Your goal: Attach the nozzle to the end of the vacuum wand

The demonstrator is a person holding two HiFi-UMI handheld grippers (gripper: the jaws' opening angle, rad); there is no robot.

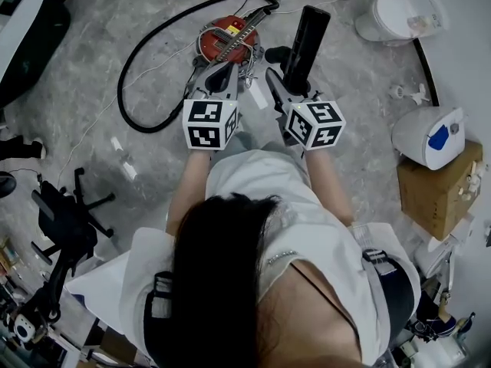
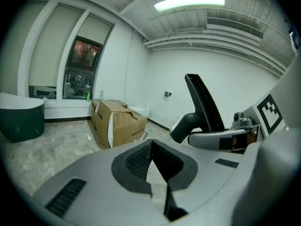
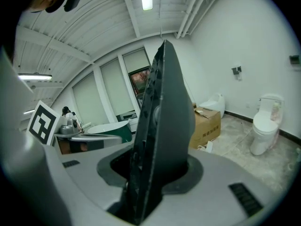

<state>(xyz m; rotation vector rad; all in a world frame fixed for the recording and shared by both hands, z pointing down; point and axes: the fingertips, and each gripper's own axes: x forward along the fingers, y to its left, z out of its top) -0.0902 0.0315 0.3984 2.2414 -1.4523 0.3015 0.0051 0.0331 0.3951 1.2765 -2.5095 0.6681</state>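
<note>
In the head view my right gripper is shut on the neck end of a long black vacuum nozzle, which sticks up and away from me. In the right gripper view the nozzle fills the space between the jaws of the right gripper. My left gripper is beside it, shut and empty, as the left gripper view confirms; the nozzle shows there to the right. Below both grippers a red vacuum canister lies on the floor with a black hose looping left. I cannot make out the wand's end.
A toilet stands at the far right. A white appliance and a cardboard box sit by the right wall. A black chair base is on my left, with a dark tub at the upper left. The floor is marbled grey.
</note>
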